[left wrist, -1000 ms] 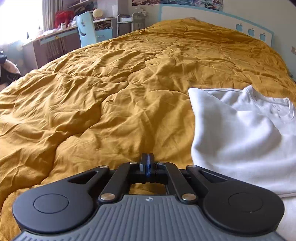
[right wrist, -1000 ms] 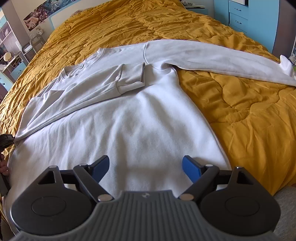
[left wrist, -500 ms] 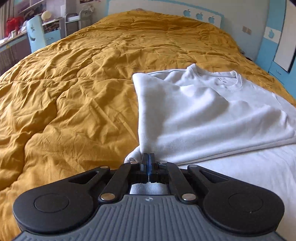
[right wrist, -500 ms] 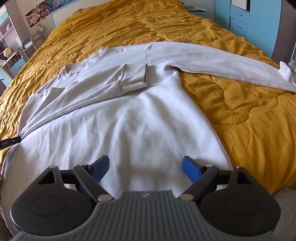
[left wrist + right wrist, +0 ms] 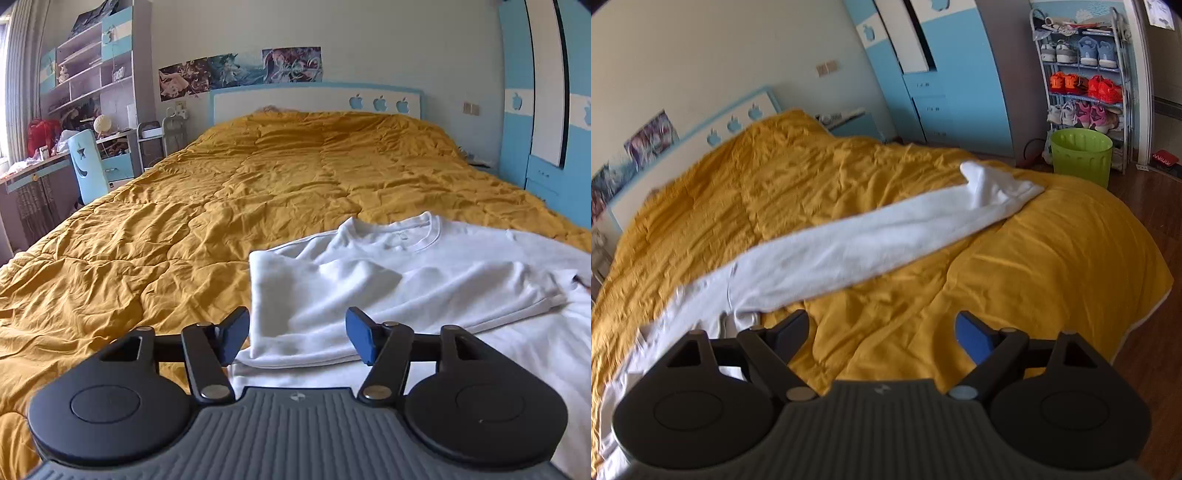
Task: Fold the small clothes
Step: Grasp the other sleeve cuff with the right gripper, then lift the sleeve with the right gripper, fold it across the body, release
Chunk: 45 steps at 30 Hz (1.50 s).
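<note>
Left gripper (image 5: 297,339): jaws have just been opening and stand wide, blue pads apart, nothing pinched; the folded edge of the sweatshirt (image 5: 406,288) shows in the gap beyond the pads, untouched. Right gripper (image 5: 882,336): jaws wide, empty, hanging over bare quilt (image 5: 1052,258). Sweatshirt: white, long-sleeved, lying flat on the quilt at the near end of the bed; in the left view one side is folded over the body, giving a straight vertical edge on its left, with the ribbed collar (image 5: 417,236) at the far end. Sleeve (image 5: 868,247): in the right view, stretched out straight across the quilt away from the body, running from lower left to upper right, cuff (image 5: 993,184) rumpled near the bed's far edge. Quilt: mustard yellow, stitched in panels, creased, covering the whole bed. Headboard (image 5: 295,99): white with blue border and three blue apple shapes, at the far end. Posters (image 5: 240,70): a row on the wall above the headboard. Desk and shelves (image 5: 85,85): far left in the left view, cluttered, with a light blue chair (image 5: 86,166) beside. Wardrobe (image 5: 942,74): blue and white, past the bed on the right. Bin (image 5: 1080,155): green, on the wood floor near the bed corner. Shoe rack (image 5: 1082,66): behind the bin, holding several pairs.
</note>
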{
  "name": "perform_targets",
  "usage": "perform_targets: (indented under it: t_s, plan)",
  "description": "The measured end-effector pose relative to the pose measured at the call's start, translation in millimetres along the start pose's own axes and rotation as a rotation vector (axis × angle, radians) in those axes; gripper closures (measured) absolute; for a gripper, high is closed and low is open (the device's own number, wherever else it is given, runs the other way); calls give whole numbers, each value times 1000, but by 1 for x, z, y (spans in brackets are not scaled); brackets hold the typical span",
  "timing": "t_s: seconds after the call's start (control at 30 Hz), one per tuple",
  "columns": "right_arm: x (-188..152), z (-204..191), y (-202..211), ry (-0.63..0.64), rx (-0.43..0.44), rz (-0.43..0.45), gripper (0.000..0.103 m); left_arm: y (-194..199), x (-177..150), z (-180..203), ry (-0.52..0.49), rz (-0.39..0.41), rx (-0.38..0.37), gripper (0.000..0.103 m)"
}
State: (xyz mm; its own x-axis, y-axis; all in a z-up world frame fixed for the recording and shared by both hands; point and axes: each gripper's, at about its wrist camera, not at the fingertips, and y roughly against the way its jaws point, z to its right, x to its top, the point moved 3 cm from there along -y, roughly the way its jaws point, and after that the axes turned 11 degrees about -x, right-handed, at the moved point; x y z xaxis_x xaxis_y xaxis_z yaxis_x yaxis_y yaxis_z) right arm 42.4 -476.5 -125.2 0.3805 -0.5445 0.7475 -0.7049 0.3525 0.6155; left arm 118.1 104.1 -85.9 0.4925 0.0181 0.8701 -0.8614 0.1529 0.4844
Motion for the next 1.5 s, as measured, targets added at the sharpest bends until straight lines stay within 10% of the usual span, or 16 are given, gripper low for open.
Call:
perform_targets:
  t_s: [0.2,0.3,0.53,0.87,1.03,1.5]
  plan:
    - [43,59,-32,-74,-50,64,20,13,2,24,184,19,-217,19]
    - [63,103,-71,-302,93,-15,21,10,-6,29,236,-19,-242,19]
    - [69,170,-167,-814,202,-155,21,8,-39,43,192,-83,-71,19]
    - [109,137,-198,-583,116,-95,35,8,-50,47,170,-141,-32,19]
    - [96,150,-208,-649,125,-102,100,15,-50,46,140,-135,11,19]
    - [113,136,-109,-694,385,106,101,33,-45,50,96,-105,2,20]
